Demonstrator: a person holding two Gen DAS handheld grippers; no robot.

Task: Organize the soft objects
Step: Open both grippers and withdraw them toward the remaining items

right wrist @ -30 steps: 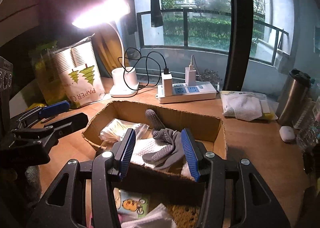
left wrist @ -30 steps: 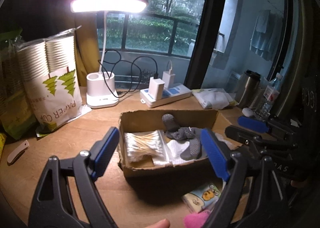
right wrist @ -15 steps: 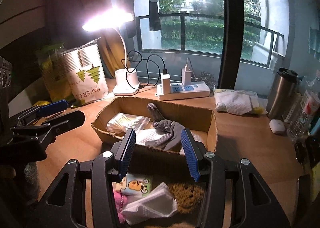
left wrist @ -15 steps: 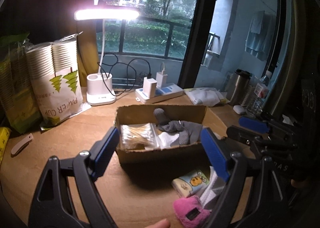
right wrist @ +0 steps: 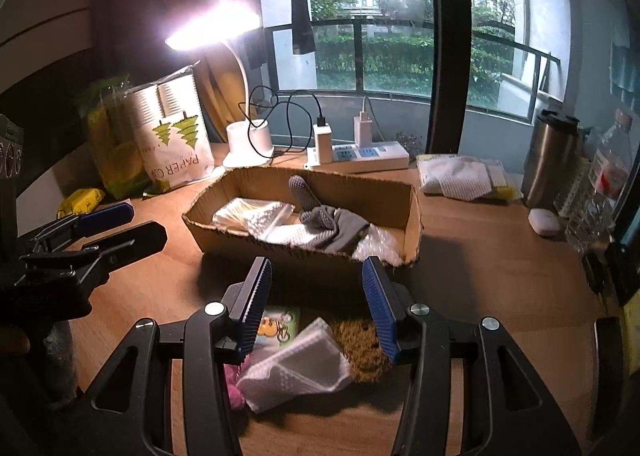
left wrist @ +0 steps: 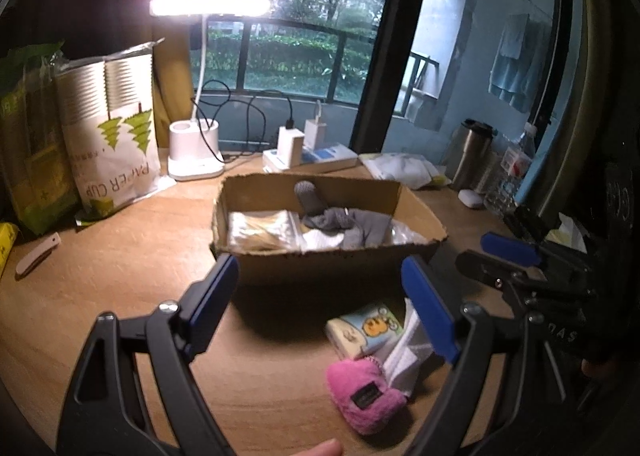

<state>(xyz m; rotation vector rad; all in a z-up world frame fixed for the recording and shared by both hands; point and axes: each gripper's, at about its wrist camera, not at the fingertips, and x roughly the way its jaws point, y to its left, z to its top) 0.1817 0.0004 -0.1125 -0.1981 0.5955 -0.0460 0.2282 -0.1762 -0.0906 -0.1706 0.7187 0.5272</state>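
Note:
A cardboard box (left wrist: 328,268) (right wrist: 304,260) on the wooden desk holds a grey glove (left wrist: 344,221) (right wrist: 332,221), a bag of cotton swabs (left wrist: 260,230) and white cloths. In front of it lie a pink plush pouch (left wrist: 362,392), a cartoon tissue pack (left wrist: 366,330) (right wrist: 278,326), a white cloth pack (right wrist: 296,370) and a brown sponge (right wrist: 360,348). My left gripper (left wrist: 320,304) is open and empty, before the box. My right gripper (right wrist: 318,308) is open and empty, above the loose items.
A lit desk lamp (left wrist: 194,151), a paper cup bag (left wrist: 116,135), a power strip with chargers (left wrist: 312,155), a steel tumbler (right wrist: 550,159), water bottles (right wrist: 600,183), a white case (right wrist: 544,220) and a cloth pack (right wrist: 460,177) ring the box. A knife-like tool (left wrist: 38,254) lies left.
Both grippers have pulled back from the box toward me. The loose items in front of the box have come into fuller view. Both stay open.

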